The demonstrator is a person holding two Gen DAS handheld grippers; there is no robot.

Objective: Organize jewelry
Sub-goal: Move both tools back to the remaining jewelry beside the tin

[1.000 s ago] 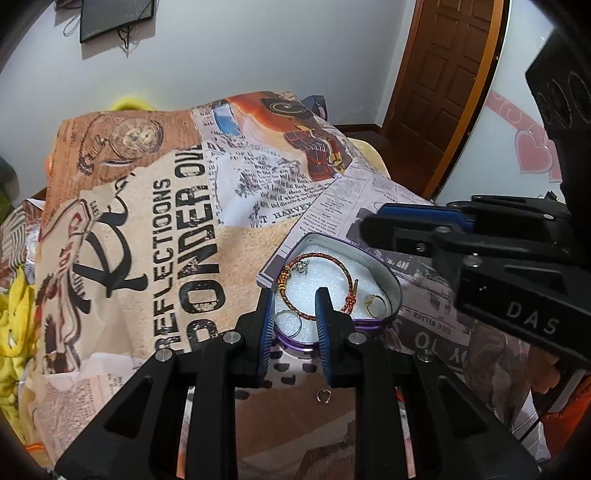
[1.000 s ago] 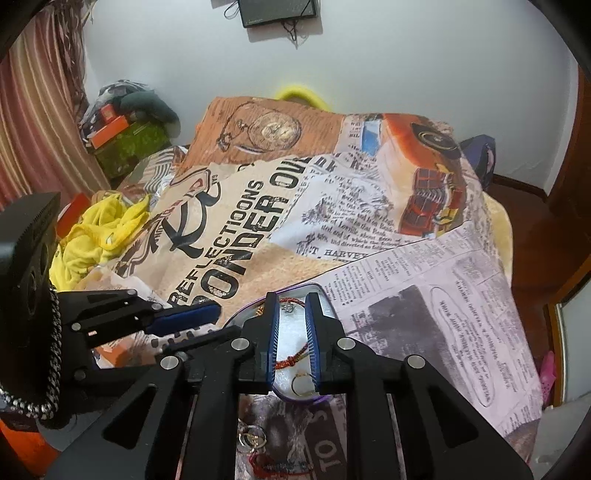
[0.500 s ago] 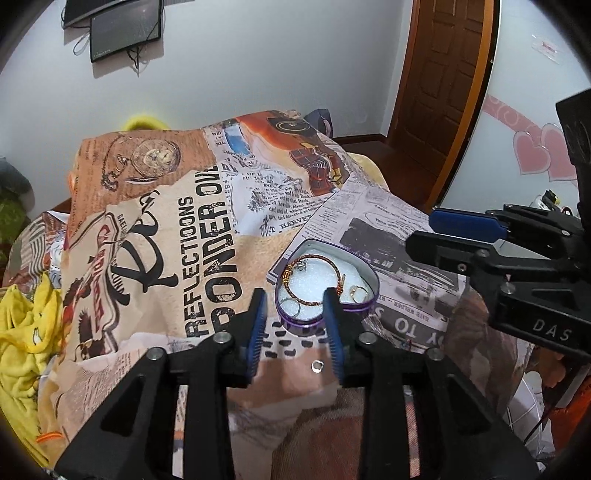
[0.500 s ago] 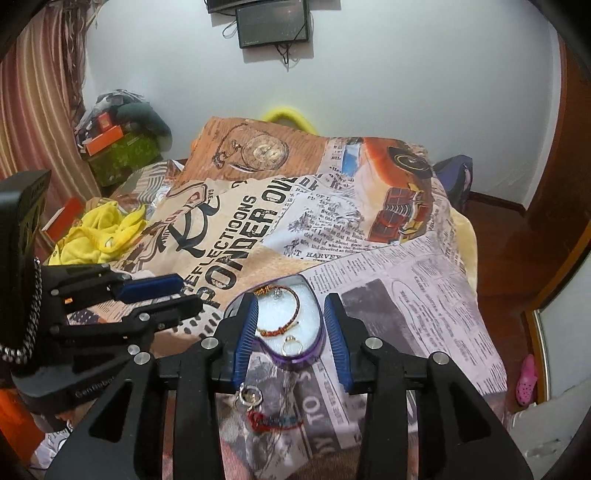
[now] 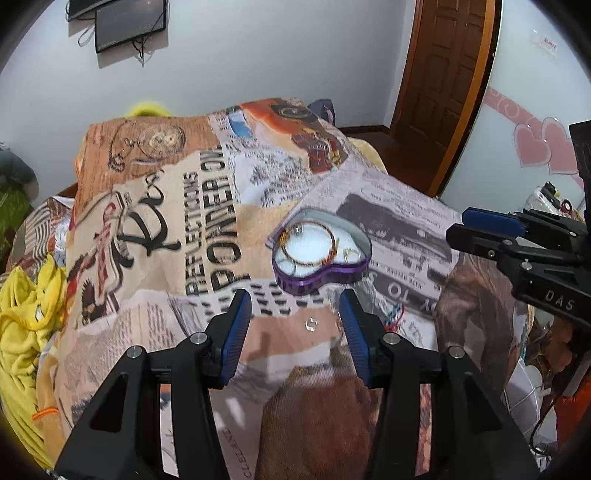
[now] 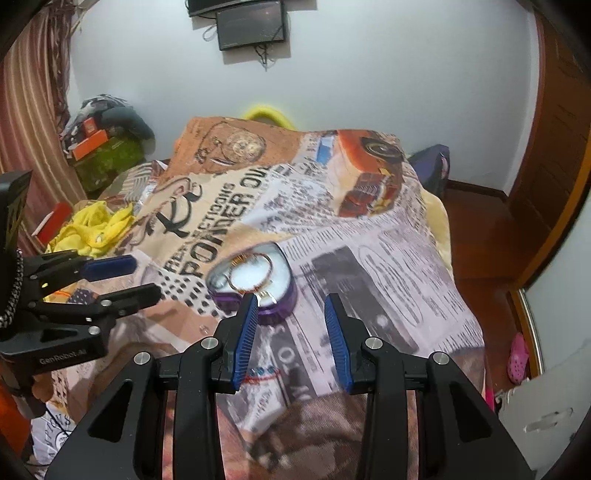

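Note:
A purple heart-shaped jewelry box [image 5: 320,258] with white padding sits on the printed bedspread; it also shows in the right wrist view [image 6: 255,284]. A red-gold bangle [image 5: 308,245] and a small gold ring [image 5: 351,254] lie inside it. A small silver ring [image 5: 311,323] lies on the cloth between my left gripper's fingers, and a red beaded piece [image 5: 393,318] lies just right of them. My left gripper [image 5: 295,325] is open and empty, above the cloth short of the box. My right gripper [image 6: 290,332] is open and empty, near the box's right side.
The bedspread [image 5: 155,229] covers the whole bed. Yellow cloth [image 5: 26,317] is bunched at the left edge. A wooden door [image 5: 443,74] stands at the back right, a wall screen [image 6: 251,24] above. The bed's right edge drops to a wooden floor [image 6: 487,251].
Both grippers have pulled back and up from the box and opened wider. The box looks smaller and farther away. The jewelry in the box has stayed in place.

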